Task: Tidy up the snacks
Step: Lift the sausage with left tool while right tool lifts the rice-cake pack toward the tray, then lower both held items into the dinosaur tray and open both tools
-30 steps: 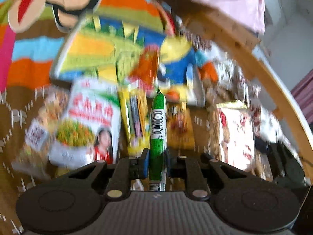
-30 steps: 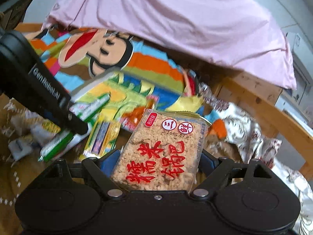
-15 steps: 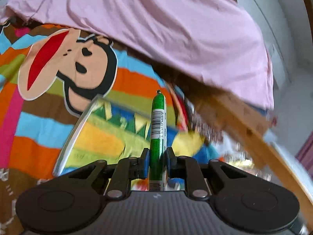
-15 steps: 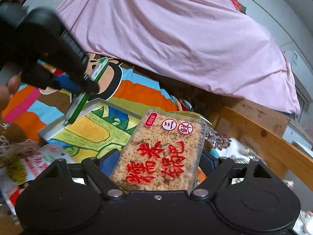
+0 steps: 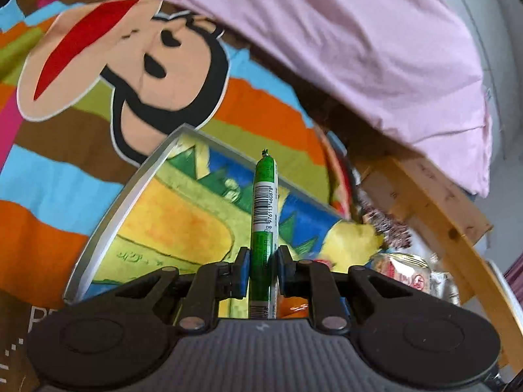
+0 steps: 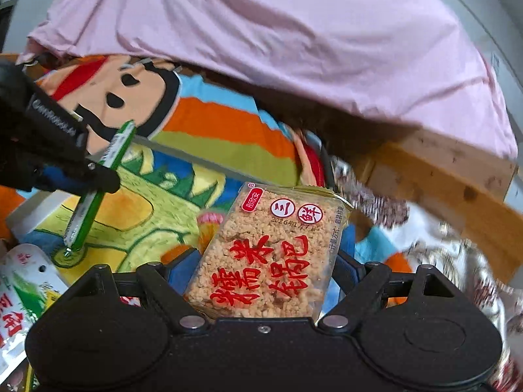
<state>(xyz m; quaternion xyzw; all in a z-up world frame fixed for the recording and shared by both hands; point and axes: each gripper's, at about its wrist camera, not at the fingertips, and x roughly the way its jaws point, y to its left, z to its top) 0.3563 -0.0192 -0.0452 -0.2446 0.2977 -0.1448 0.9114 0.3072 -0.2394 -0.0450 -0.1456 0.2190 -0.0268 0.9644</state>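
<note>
**Snacks held over the tray: both claws loaded**

Sausage [image 5: 264, 215]: a green stick with a barcode label, clamped near its lower end between the blue pads of the left claw [image 5: 263, 274], whose jaws are closed tight on it. It points forward along the fingers, above the tray [image 5: 108, 225]. In the right wrist view the same sausage [image 6: 98, 192] hangs tilted from the left claw [image 6: 94, 176] at the left edge of the picture, its lower tip close to the tray floor [image 6: 137, 222]; whether it touches cannot be told.

Tray: shallow, grey-rimmed, with a yellow, green and blue cartoon print on its floor. It lies on a striped blanket [image 5: 59, 176] bearing a cartoon monkey face [image 5: 137, 65].

Rice cake [image 6: 271, 254]: a clear pack of pale brown puffed grain with red characters, gripped by its two side edges in the right claw [image 6: 261, 277], jaws wide and pressing on it. It sits over the right part of the tray.

A white and green packet [image 6: 19, 294] lies at the lower left, just beside the tray. A pink sheet [image 6: 294, 32] covers the background. A wooden frame [image 6: 441, 170] runs along the right.
</note>
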